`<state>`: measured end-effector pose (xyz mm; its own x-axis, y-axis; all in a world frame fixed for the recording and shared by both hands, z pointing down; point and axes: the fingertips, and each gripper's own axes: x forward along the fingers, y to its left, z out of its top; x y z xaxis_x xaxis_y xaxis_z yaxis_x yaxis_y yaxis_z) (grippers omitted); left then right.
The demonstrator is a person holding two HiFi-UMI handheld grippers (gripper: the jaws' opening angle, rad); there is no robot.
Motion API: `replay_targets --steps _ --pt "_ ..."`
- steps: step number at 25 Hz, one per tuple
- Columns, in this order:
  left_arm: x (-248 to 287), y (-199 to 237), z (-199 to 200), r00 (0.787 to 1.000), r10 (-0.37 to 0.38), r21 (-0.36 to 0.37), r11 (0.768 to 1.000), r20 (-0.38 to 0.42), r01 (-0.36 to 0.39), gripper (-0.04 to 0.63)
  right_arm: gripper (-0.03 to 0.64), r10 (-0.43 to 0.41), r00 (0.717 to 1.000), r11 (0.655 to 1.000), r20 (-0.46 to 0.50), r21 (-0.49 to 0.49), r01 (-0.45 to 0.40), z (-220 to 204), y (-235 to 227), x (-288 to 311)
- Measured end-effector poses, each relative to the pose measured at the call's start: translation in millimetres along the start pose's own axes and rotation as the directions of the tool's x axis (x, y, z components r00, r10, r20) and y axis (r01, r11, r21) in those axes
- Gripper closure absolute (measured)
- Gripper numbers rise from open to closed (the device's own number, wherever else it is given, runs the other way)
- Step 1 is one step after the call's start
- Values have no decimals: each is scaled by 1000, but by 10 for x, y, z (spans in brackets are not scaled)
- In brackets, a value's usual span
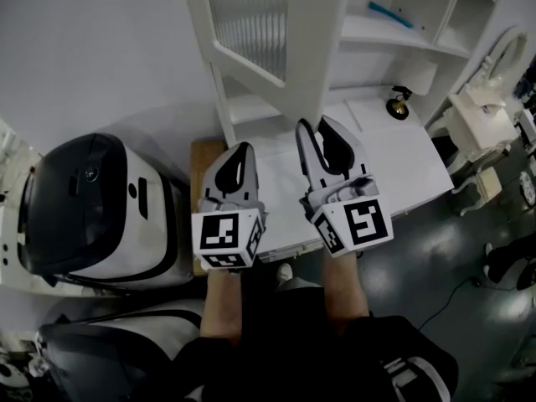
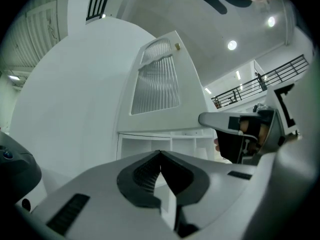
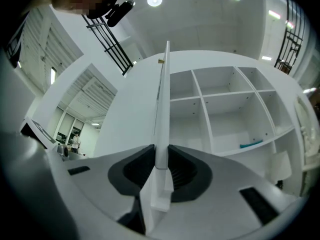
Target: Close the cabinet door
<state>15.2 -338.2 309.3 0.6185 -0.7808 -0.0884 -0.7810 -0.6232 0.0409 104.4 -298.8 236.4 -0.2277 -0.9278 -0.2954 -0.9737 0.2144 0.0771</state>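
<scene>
The white cabinet door [image 1: 251, 23], with a ribbed glass pane, stands swung open in front of the open shelves [image 1: 381, 32]. In the right gripper view the door [image 3: 162, 109] is seen edge-on, running up from between the jaws, with the bare shelf compartments [image 3: 225, 109] to its right. My right gripper [image 3: 161, 164] is shut on the door's lower edge, its pads against both faces; in the head view my right gripper [image 1: 316, 126] reaches up under the door. My left gripper [image 1: 243, 149] hangs beside it to the left, shut and holding nothing. The left gripper view shows its closed tips [image 2: 160, 153] below the door [image 2: 157, 84].
A white desk top [image 1: 394, 166] lies under the cabinet with a small black object [image 1: 399, 103] on it. A teal item [image 1: 389, 13] lies on a shelf. A black-and-white machine [image 1: 92, 208] stands at the left, a wooden board [image 1: 203, 153] beside it. White furniture [image 1: 486, 107] stands right.
</scene>
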Motion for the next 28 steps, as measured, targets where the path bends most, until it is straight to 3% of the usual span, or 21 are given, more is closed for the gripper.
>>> replay_targets --steps 17,28 --pt "561 -90 77 999 -32 17 999 33 32 583 503 -60 998 998 2 12 60 -111 -803 218" --pt "888 -140 107 997 -52 41 998 53 50 583 495 -54 998 998 18 41 53 -185 -1135 390"
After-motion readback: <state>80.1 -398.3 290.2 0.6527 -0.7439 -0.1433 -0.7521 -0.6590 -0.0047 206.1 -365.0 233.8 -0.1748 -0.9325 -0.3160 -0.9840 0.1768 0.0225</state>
